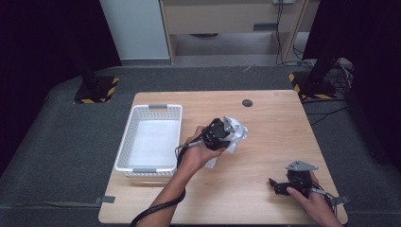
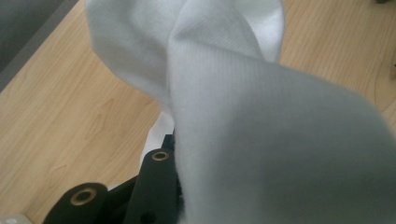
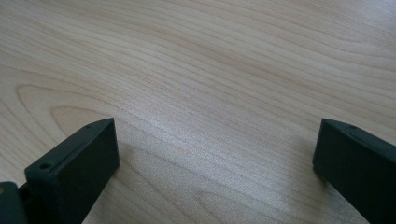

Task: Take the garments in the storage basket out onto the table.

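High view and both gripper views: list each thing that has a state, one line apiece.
left gripper: shut on the white cloth, held above the table.
white cloth: bunched, gripped, hanging off the left gripper.
right gripper: open, nothing between its jaws, low over bare wood.
white basket: upright on the table's left side, nothing visible in it.
table: wooden top, basket on it.

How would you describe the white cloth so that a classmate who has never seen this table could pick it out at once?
Start at the wooden table and find the white slatted basket on its left half. Just right of it, near the table's middle, the left gripper is shut on the white cloth. It is the one soft, crumpled thing there, bunched and hanging from the black jaws.
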